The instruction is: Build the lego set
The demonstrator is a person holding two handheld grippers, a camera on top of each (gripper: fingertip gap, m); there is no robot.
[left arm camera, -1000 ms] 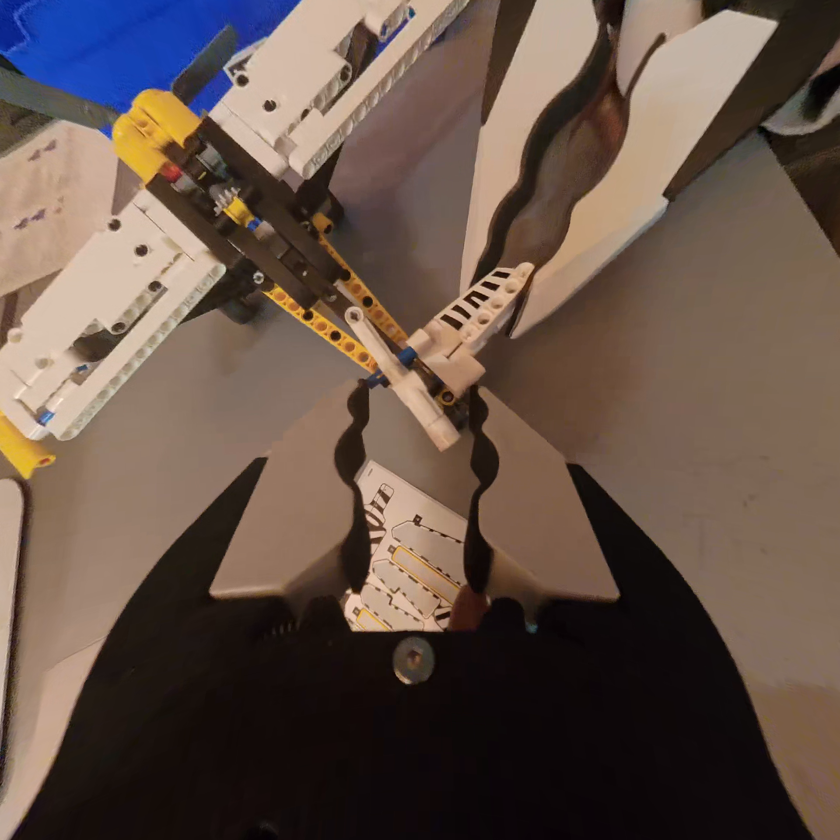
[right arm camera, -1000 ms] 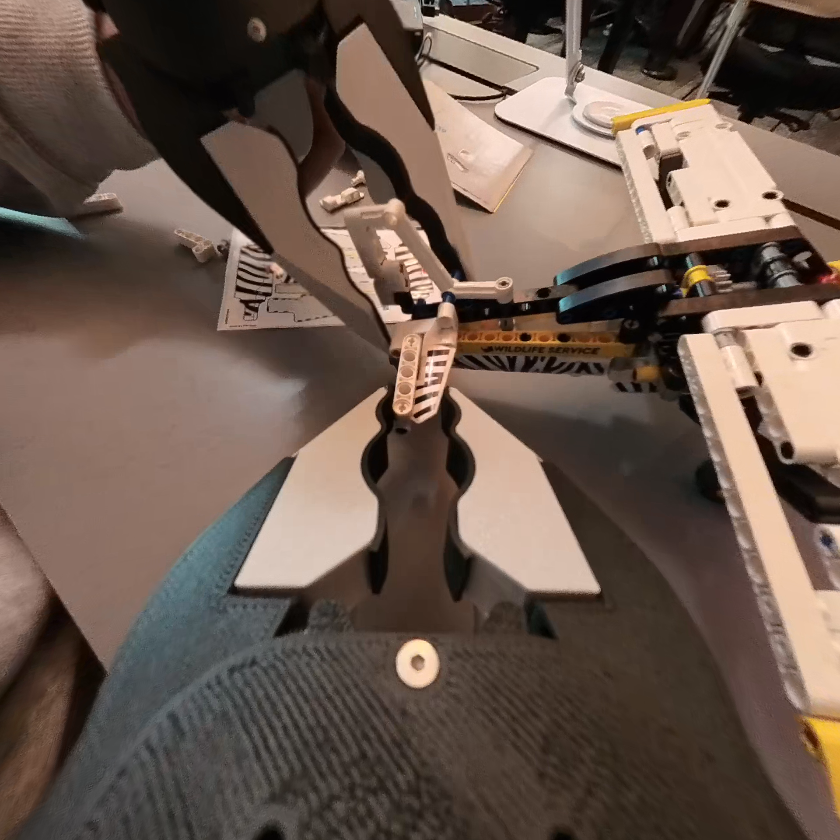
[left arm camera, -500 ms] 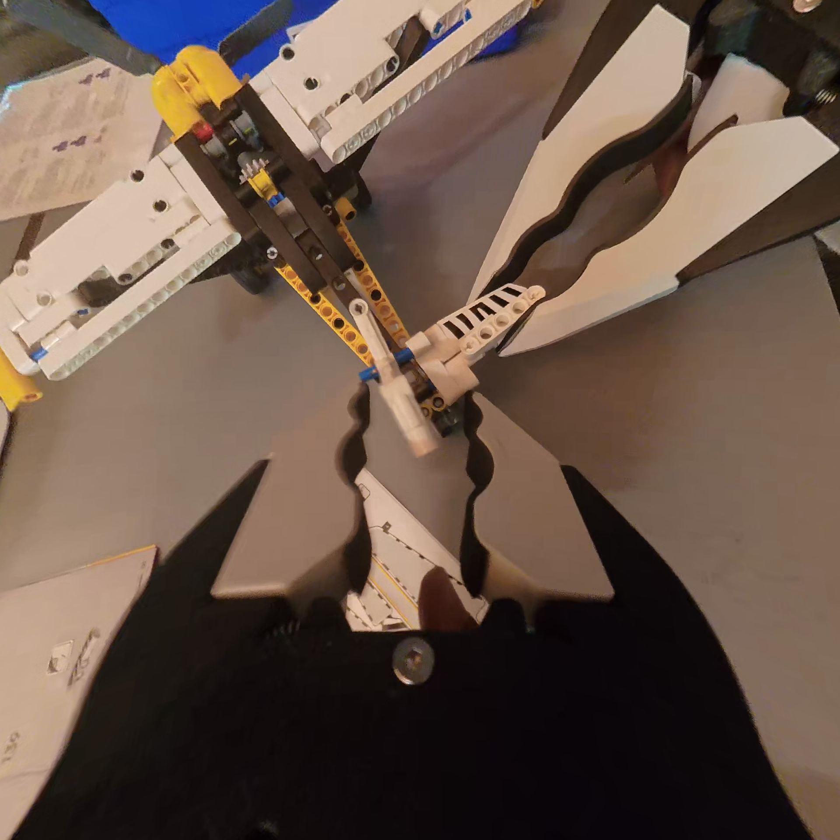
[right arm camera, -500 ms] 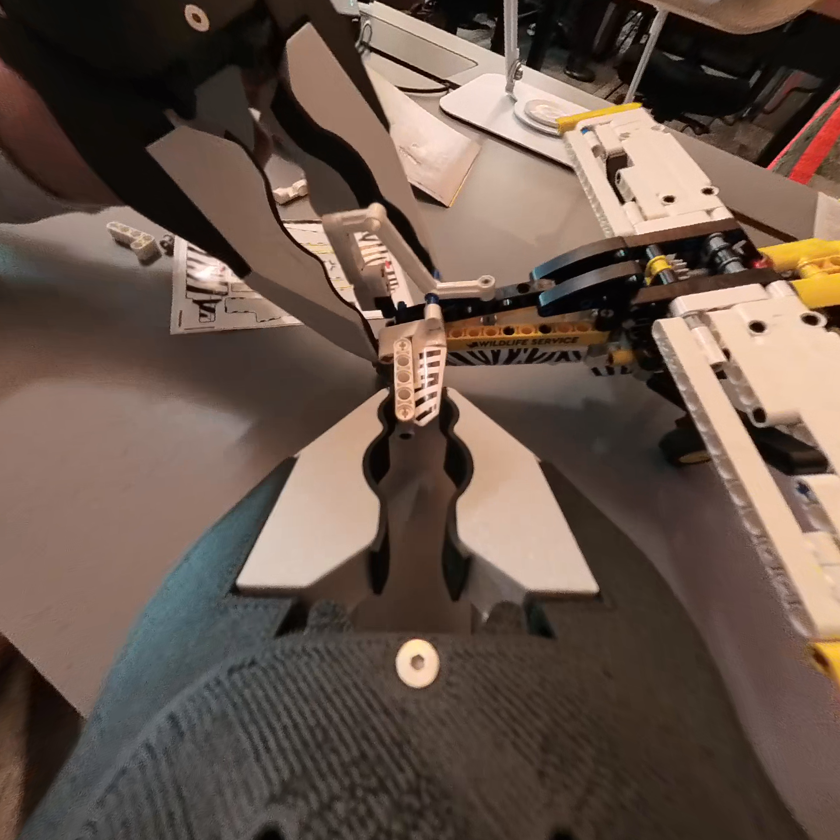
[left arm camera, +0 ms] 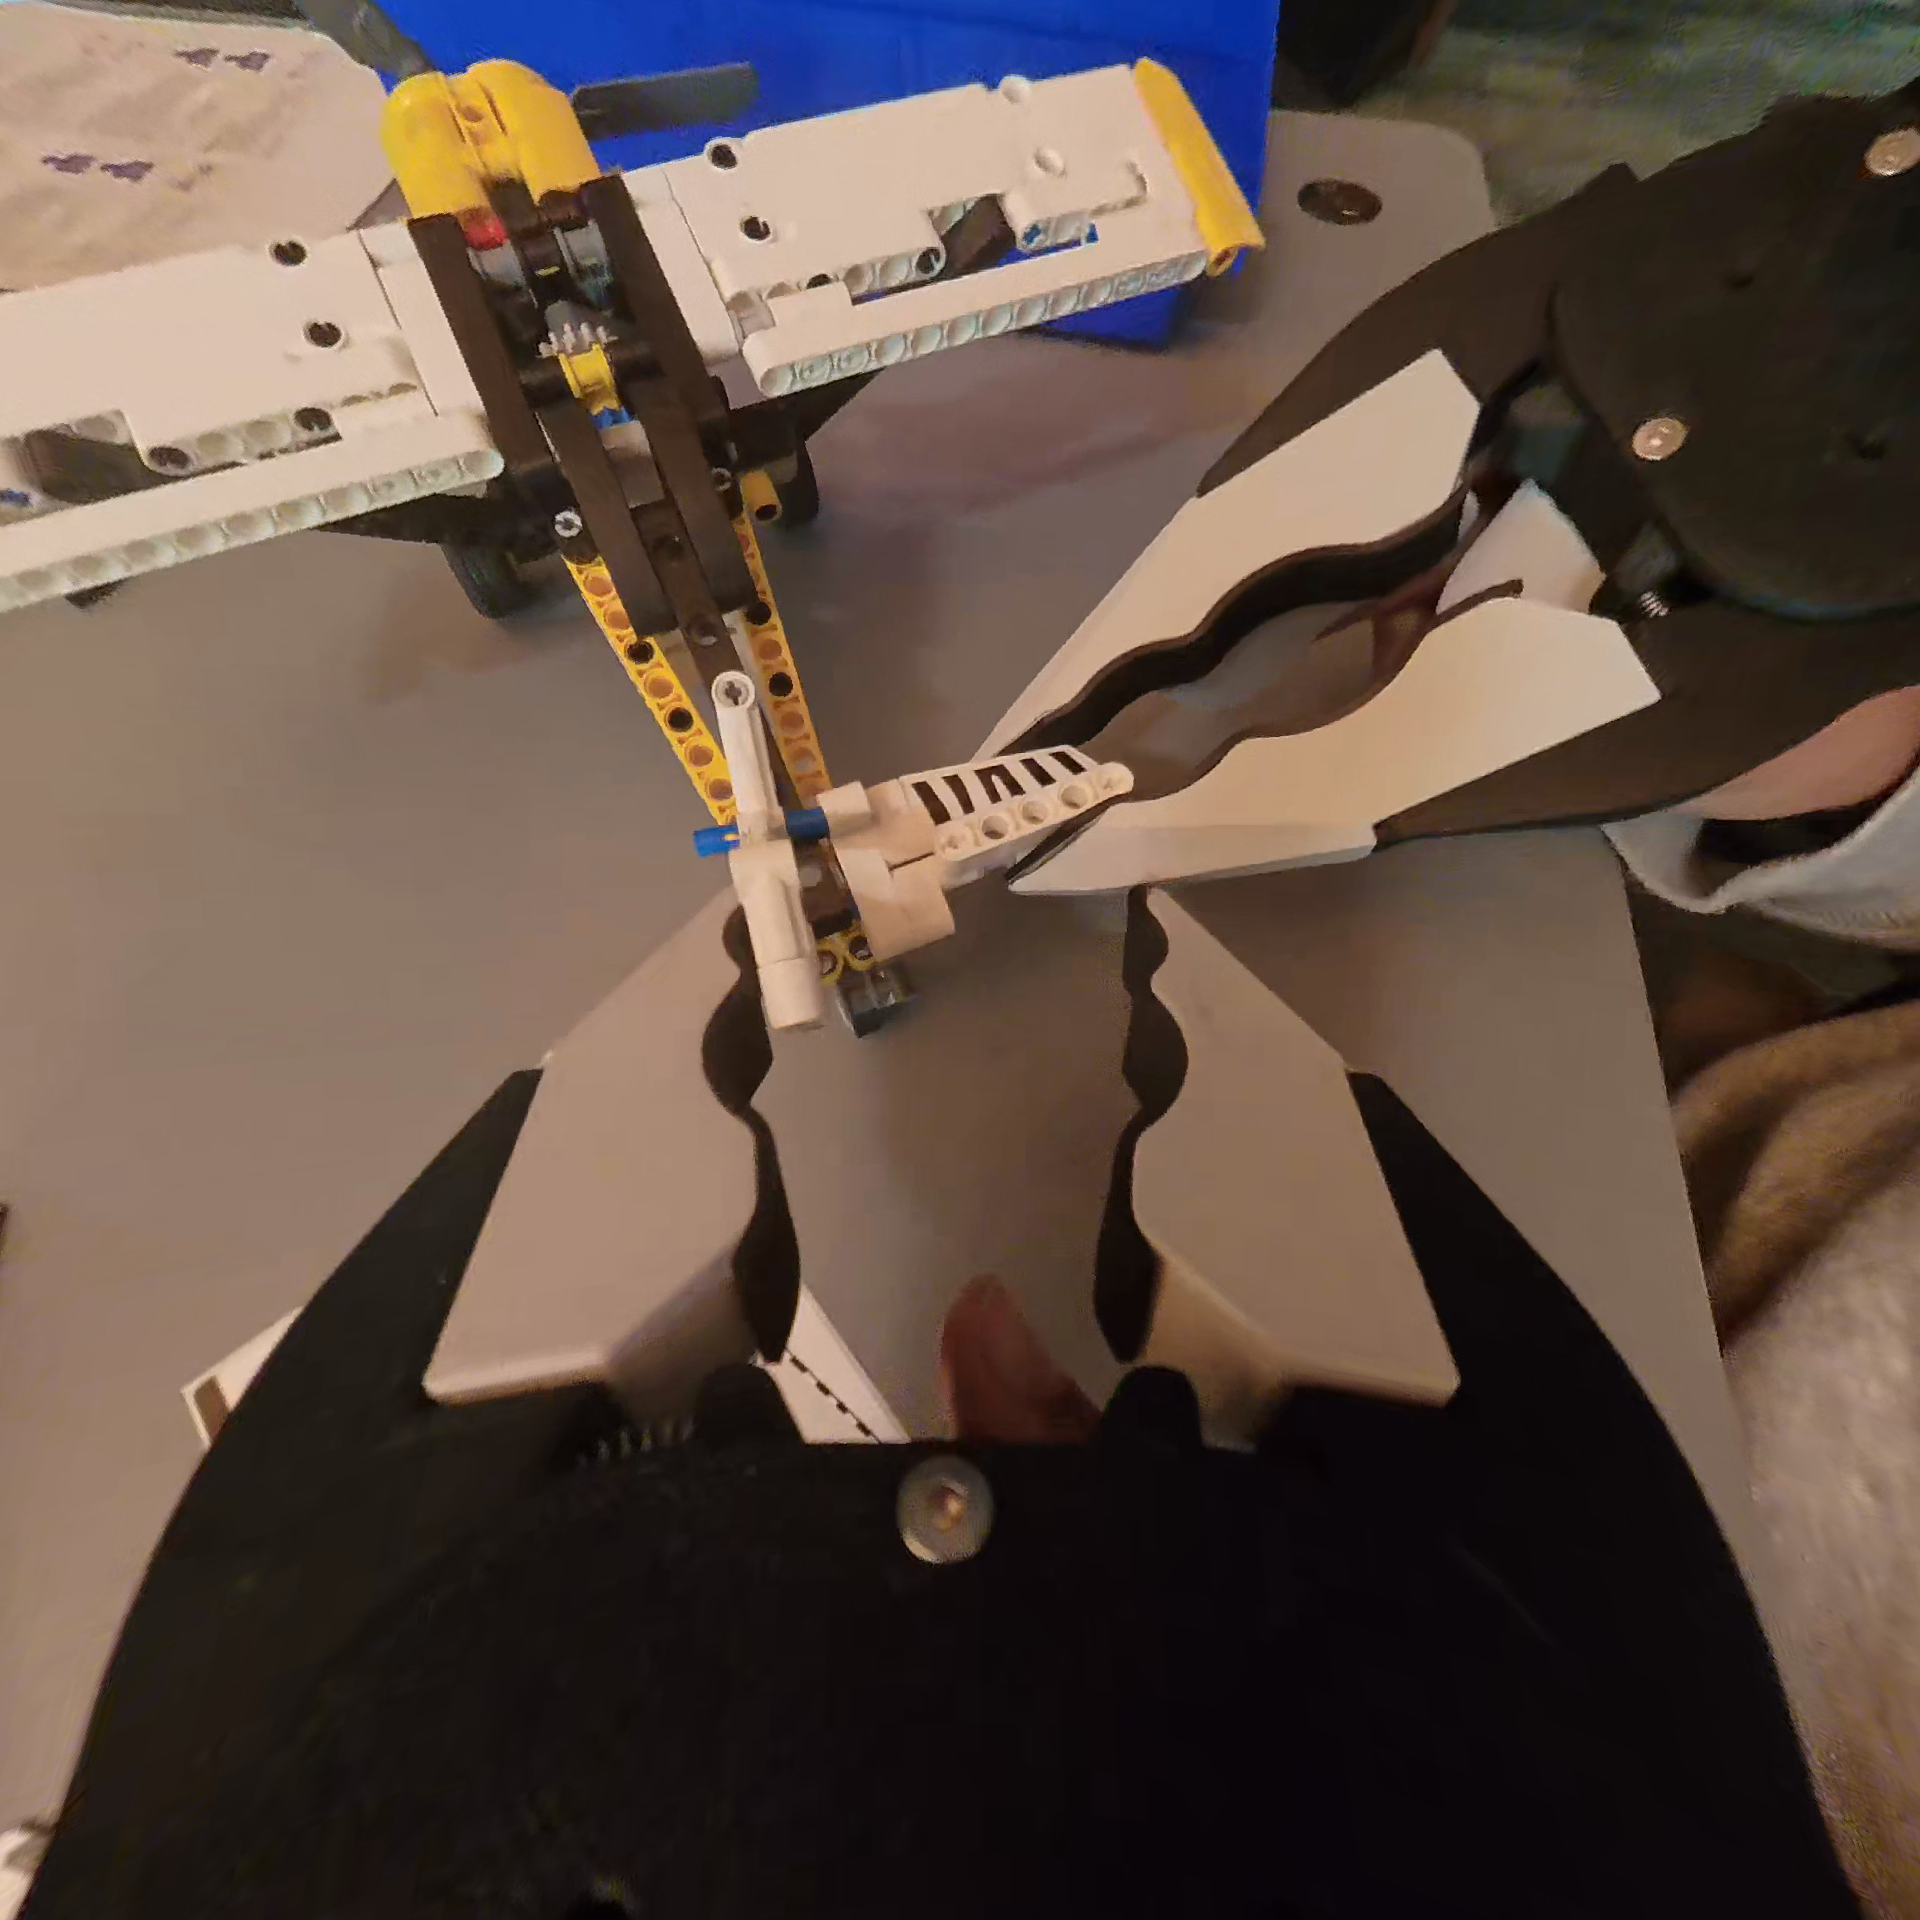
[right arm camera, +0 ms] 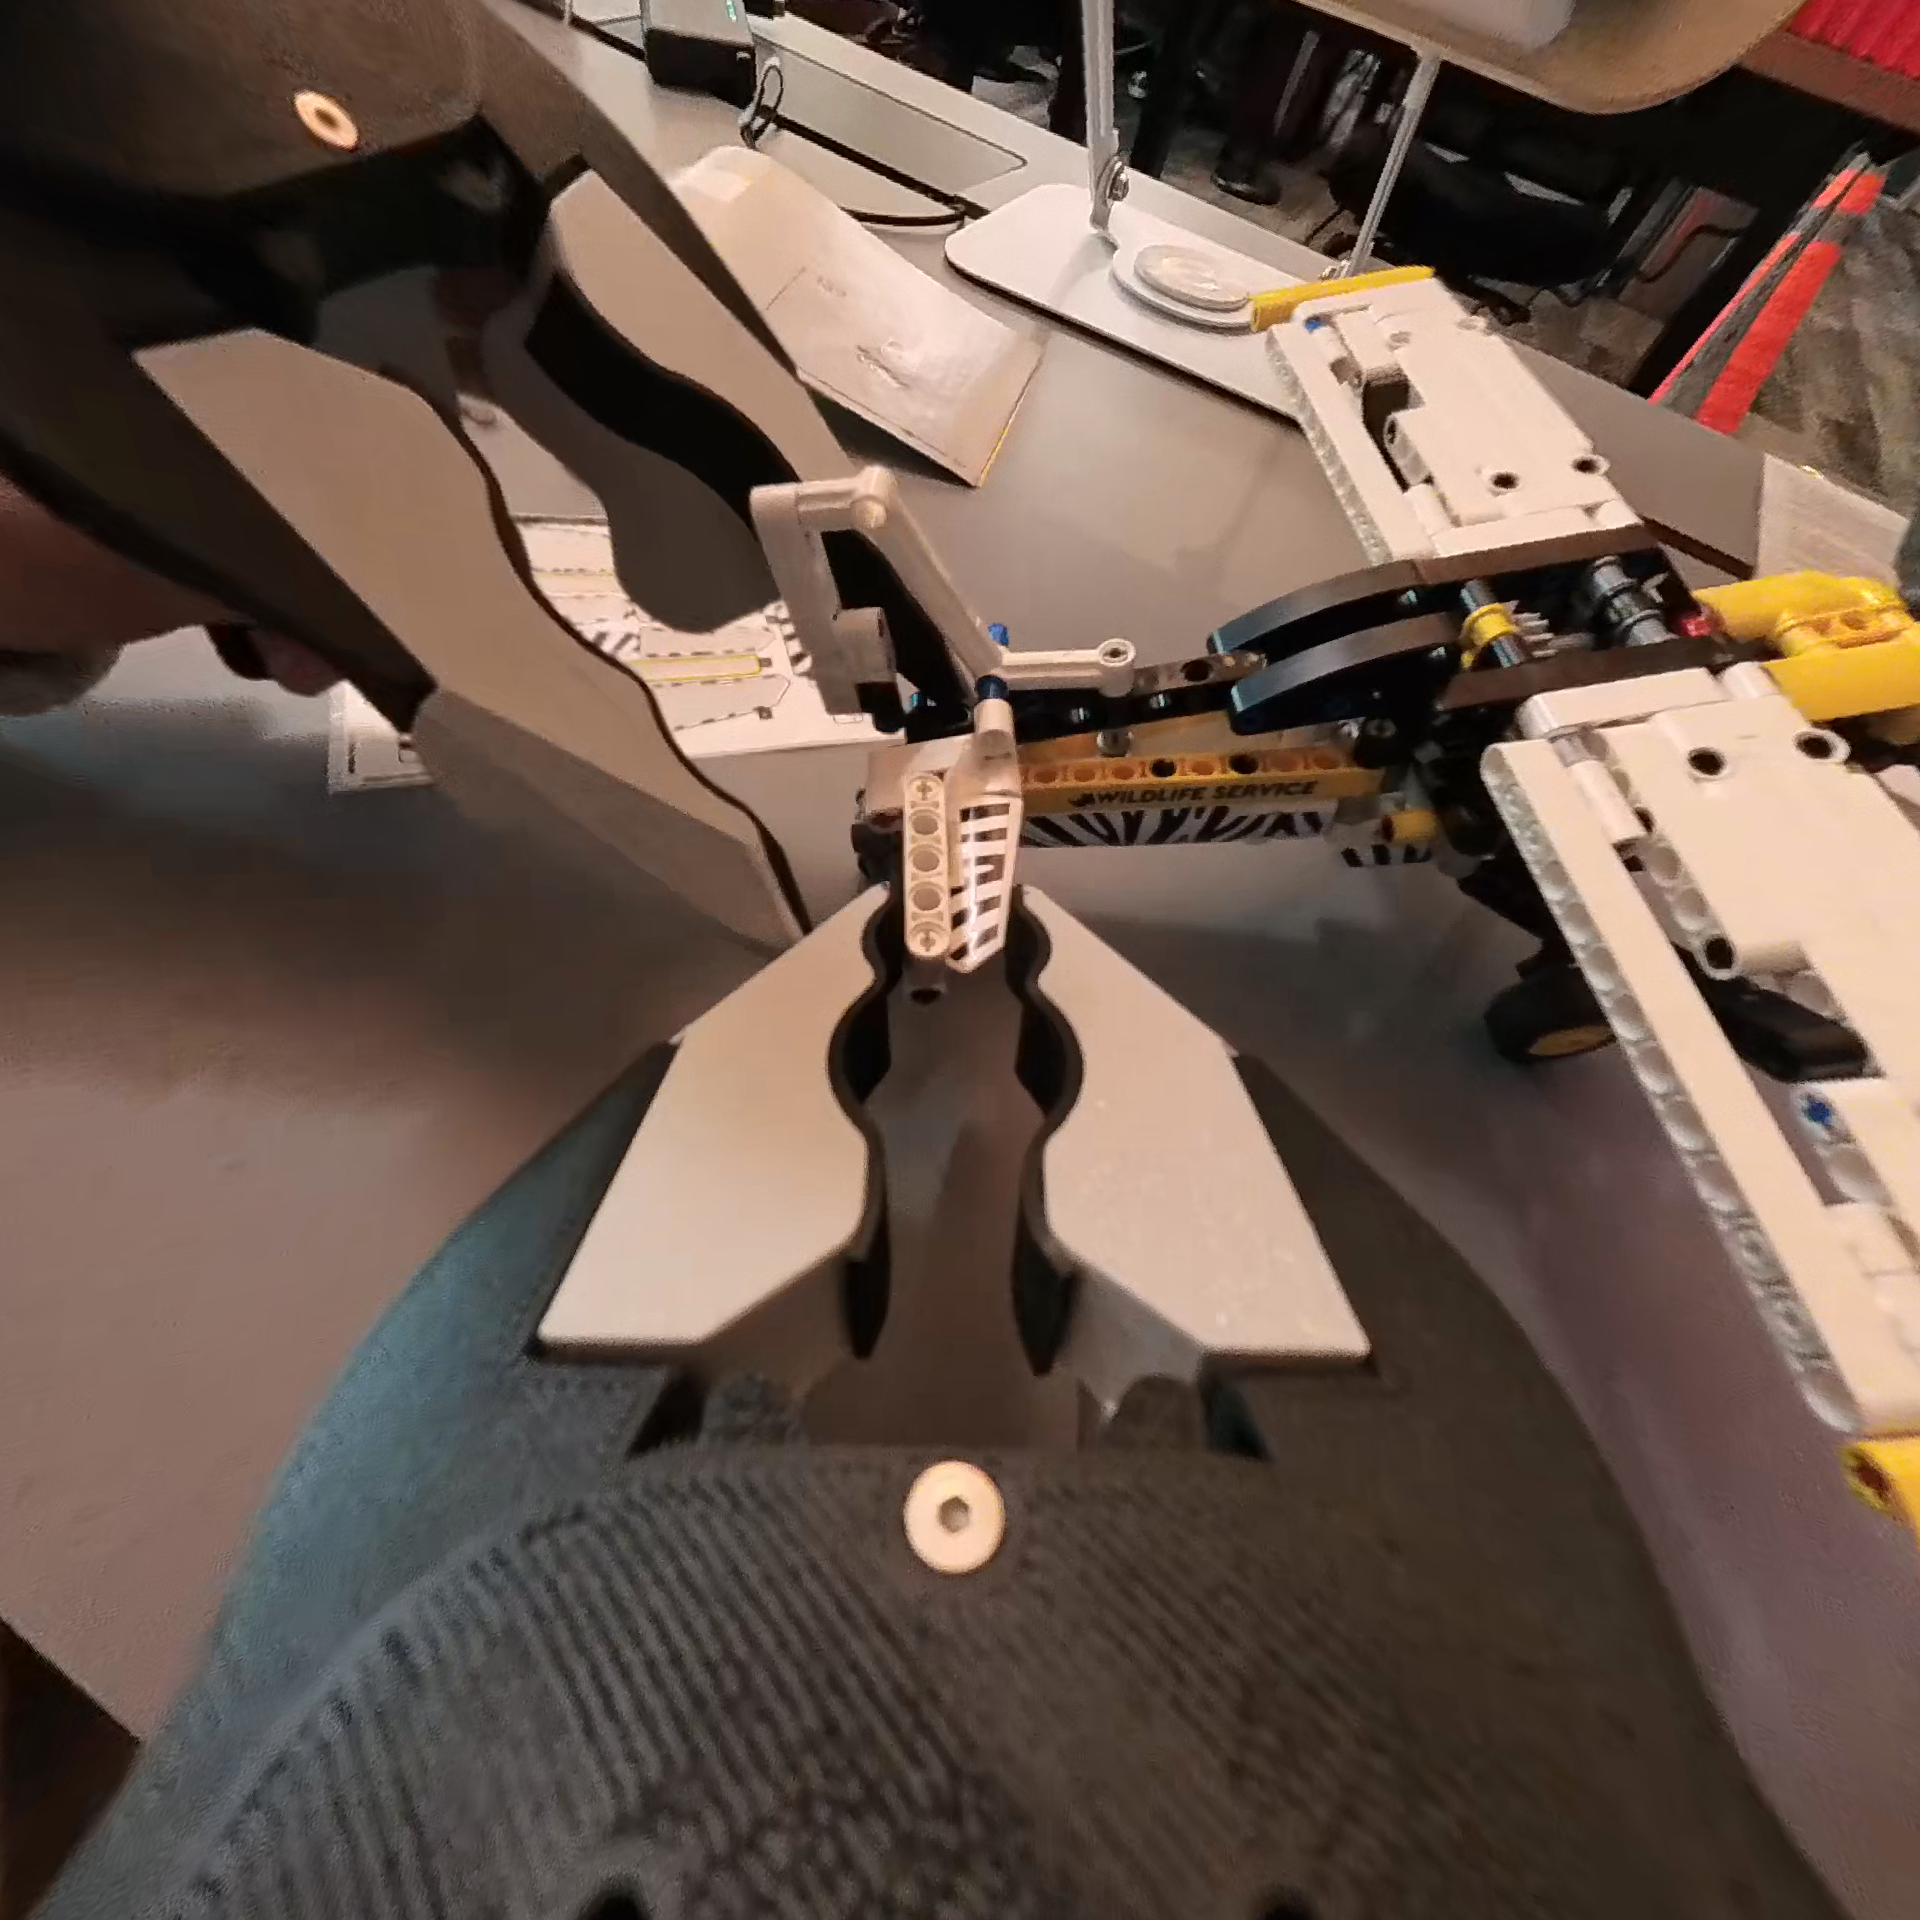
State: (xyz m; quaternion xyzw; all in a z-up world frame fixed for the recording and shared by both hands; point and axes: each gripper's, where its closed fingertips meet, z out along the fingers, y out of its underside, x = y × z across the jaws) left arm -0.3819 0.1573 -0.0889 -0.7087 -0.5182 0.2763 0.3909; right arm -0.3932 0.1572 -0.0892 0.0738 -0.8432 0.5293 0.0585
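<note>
Wing [left arm camera: 187, 384] runs off frame.

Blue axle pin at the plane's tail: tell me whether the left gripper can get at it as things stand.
Probably yes. The left gripper is open, just short of the blue axle pin. The white vertical fin sits partly in front, so it may need to come in from the side.

Two handheld grippers, left gripper [left arm camera: 940, 925] and right gripper [right arm camera: 951, 914]: black ribbed bodies, grey wavy-edged fingers, one silver screw each.

White wings [left arm camera: 260, 343], yellow nose [left arm camera: 473, 120], black-striped white tail fin [right arm camera: 961, 868]; grey table [left arm camera: 260, 831]; blue, possibly plastic, bin [left arm camera: 831, 42] behind.
</note>
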